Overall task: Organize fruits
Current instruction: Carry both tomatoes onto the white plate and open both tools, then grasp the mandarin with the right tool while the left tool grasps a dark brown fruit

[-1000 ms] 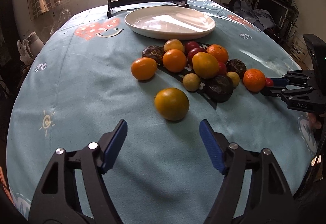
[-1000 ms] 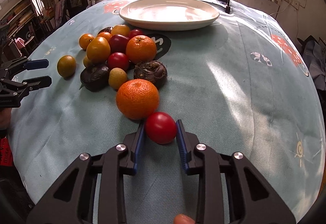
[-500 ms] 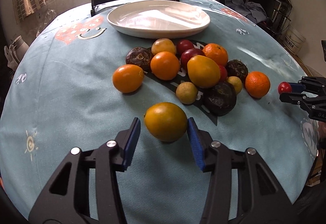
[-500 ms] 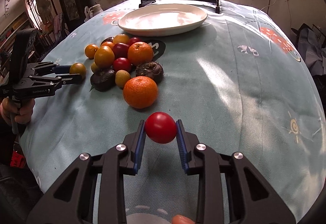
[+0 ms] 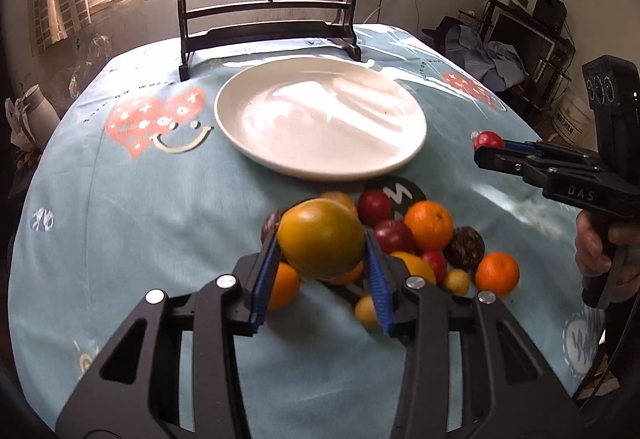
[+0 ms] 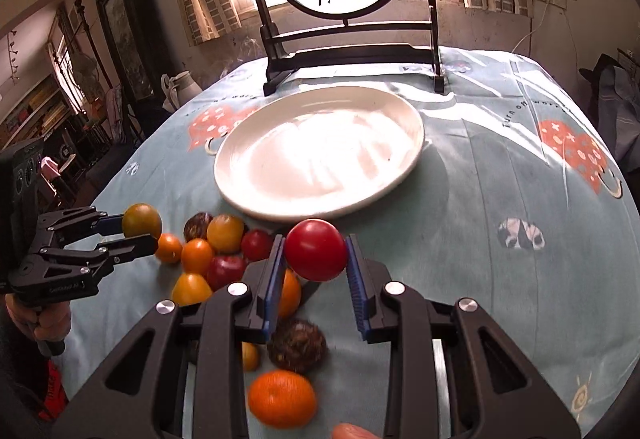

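Note:
My left gripper [image 5: 321, 239] is shut on a yellow-green persimmon [image 5: 320, 237] and holds it in the air above the fruit pile [image 5: 428, 227]. My right gripper [image 6: 316, 257] is shut on a small red tomato [image 6: 316, 255], also lifted, just short of the white plate [image 6: 320, 155]. The plate [image 5: 320, 115] holds no fruit. The right gripper with its tomato [image 5: 489, 140] shows at the right of the left wrist view. The left gripper with its persimmon [image 6: 141, 220] shows at the left of the right wrist view. Oranges, dark fruits and red fruits lie in a pile on the blue tablecloth [image 5: 120, 199].
A round painted screen on a dark wooden stand [image 5: 272, 19] stands behind the plate at the table's far edge. A loose orange [image 6: 282, 397] and a dark fruit [image 6: 296, 345] lie under my right gripper. Room clutter surrounds the table.
My left gripper shut on the persimmon and lifted it off the cloth. Both grippers rose and moved toward the plate with their fruits.

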{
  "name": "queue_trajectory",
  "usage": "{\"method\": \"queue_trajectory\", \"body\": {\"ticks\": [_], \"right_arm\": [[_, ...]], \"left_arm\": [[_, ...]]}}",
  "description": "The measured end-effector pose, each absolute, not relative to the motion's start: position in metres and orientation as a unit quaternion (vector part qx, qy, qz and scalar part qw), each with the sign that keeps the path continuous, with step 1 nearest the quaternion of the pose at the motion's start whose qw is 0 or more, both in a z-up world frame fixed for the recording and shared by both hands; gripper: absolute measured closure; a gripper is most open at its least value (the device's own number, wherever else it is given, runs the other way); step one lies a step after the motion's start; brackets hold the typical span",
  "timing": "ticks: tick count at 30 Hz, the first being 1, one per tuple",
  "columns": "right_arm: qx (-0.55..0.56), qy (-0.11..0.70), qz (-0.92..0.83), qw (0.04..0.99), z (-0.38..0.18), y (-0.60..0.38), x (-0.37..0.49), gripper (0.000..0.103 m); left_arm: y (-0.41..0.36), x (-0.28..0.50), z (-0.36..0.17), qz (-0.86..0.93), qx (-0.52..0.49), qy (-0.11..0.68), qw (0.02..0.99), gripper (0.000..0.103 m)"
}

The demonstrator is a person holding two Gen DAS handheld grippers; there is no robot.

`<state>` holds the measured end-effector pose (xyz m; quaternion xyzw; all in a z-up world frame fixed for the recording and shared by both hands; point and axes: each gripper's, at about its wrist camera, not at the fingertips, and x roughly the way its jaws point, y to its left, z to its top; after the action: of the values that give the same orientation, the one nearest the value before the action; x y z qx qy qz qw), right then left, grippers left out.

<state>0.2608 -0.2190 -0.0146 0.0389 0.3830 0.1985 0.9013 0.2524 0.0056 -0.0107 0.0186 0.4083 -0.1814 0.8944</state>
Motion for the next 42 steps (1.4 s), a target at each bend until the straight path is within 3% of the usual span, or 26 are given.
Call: {"method": "queue_trajectory", "body": {"ticks": [7,14,15,16,21,22,23,25,33,42], "right_arm": [[0.018,0.418,0.192,0.888,-0.04,-0.18,0.344,0.072],[-0.013,0.444,0.2,0.873,-0.058,-0.165,0.361,0.069],[-0.017,0.446,0.201,0.872,-0.058,-0.163,0.361,0.064],[-0.018,0.444,0.199,0.874,-0.057,-0.164,0.359,0.063],[-0.003,0.424,0.197,0.884,-0.034,-0.177,0.33,0.061],[-0.001,0.421,0.196,0.886,-0.029,-0.181,0.319,0.055],[-0.001,0.417,0.194,0.888,-0.025,-0.185,0.307,0.048],[-0.009,0.407,0.191,0.893,-0.02,-0.192,0.276,0.044],[0.042,0.414,0.164,0.894,-0.048,-0.224,0.165,0.044],[0.029,0.431,0.144,0.89,-0.067,-0.21,0.144,0.044]], "left_arm": [[-0.023,0.359,-0.027,-0.149,0.019,0.441,0.885,0.061],[-0.03,0.387,-0.051,-0.136,0.029,0.47,0.872,0.059],[-0.03,0.387,-0.05,-0.138,0.029,0.469,0.872,0.051],[-0.03,0.383,-0.046,-0.135,0.03,0.461,0.877,0.039],[-0.014,0.344,-0.016,-0.126,0.033,0.417,0.9,0.021],[-0.009,0.331,-0.01,-0.119,0.033,0.409,0.904,0.014],[-0.002,0.317,-0.006,-0.11,0.031,0.401,0.909,0.013],[0.011,0.284,-0.002,-0.105,0.022,0.395,0.912,0.012],[0.038,0.163,-0.036,-0.083,-0.028,0.397,0.914,0.008],[0.022,0.134,-0.055,-0.099,-0.018,0.402,0.91,0.006]]}}
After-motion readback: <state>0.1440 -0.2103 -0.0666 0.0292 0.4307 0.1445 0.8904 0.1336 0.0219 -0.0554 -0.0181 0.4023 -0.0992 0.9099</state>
